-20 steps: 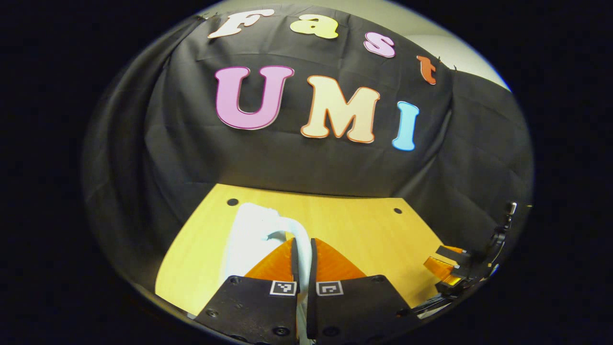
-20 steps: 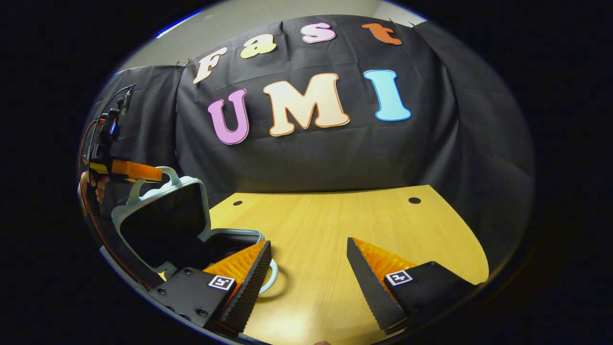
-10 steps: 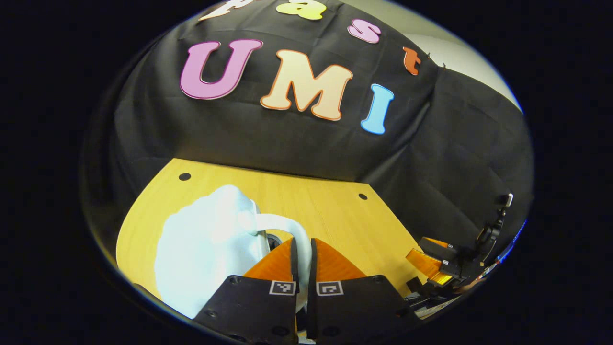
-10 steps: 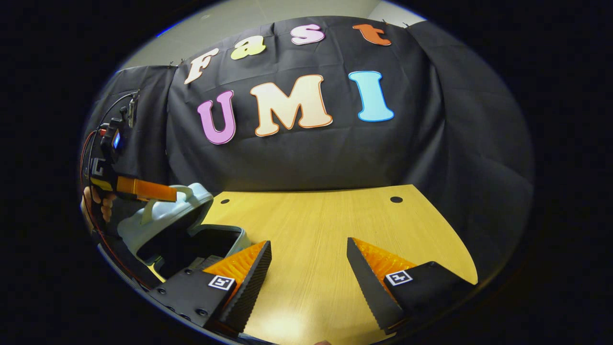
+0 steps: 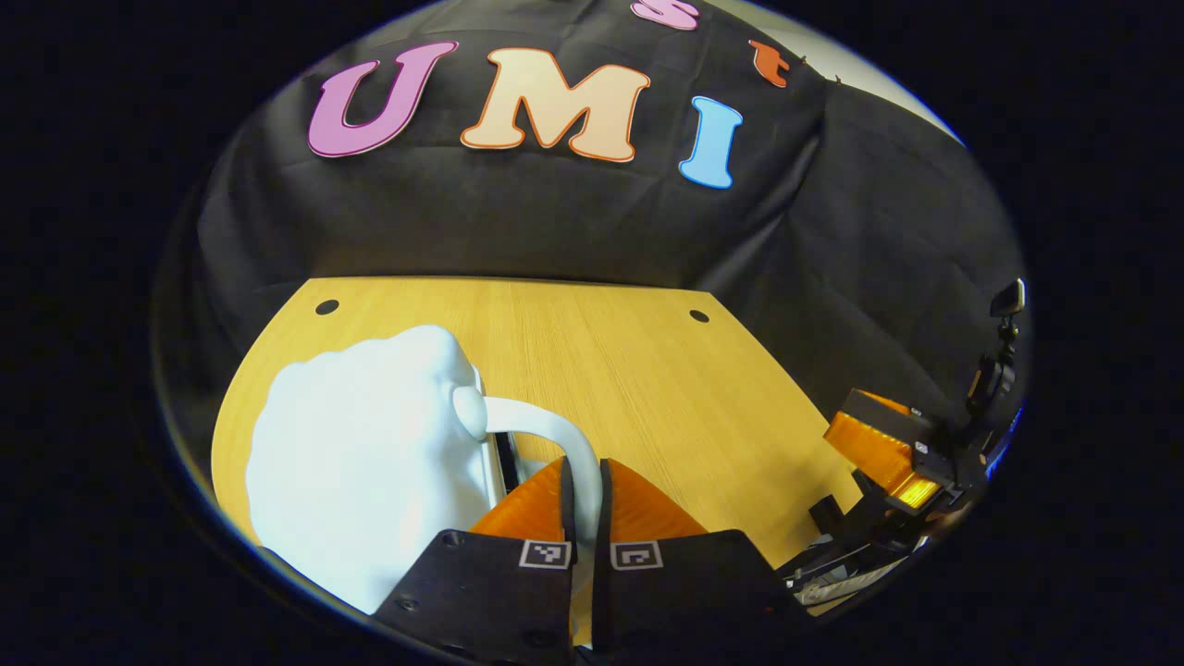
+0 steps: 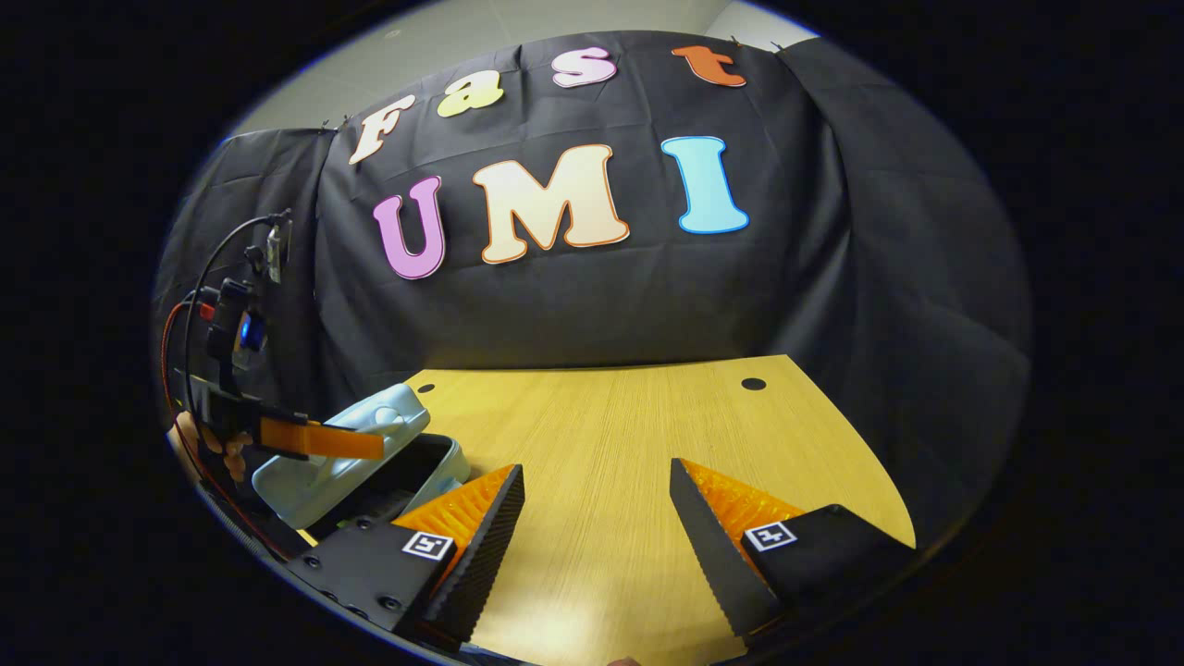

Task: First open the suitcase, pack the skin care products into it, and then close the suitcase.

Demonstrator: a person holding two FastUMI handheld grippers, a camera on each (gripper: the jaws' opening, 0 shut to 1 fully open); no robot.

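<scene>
Lid (image 6: 338, 453) has dropped almost shut; your left gripper (image 5: 583, 481) pinches its handle (image 5: 546, 435) to lower gently, right gripper (image 6: 597, 518) wide open, empty.

Left gripper (image 5: 583, 481) jaws pinch the suitcase (image 5: 370, 472) handle (image 5: 555, 439).

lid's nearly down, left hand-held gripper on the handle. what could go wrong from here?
1. The left hand-held gripper pinches only the thin lid handle; it could slip out, letting the suitcase lid drop.
2. A gap remains between lid and suitcase base; contents inside can't be made out, so something may stick up and block closing.
3. The right hand-held gripper hangs open over the table, not steadying the base, which might slide.
</scene>
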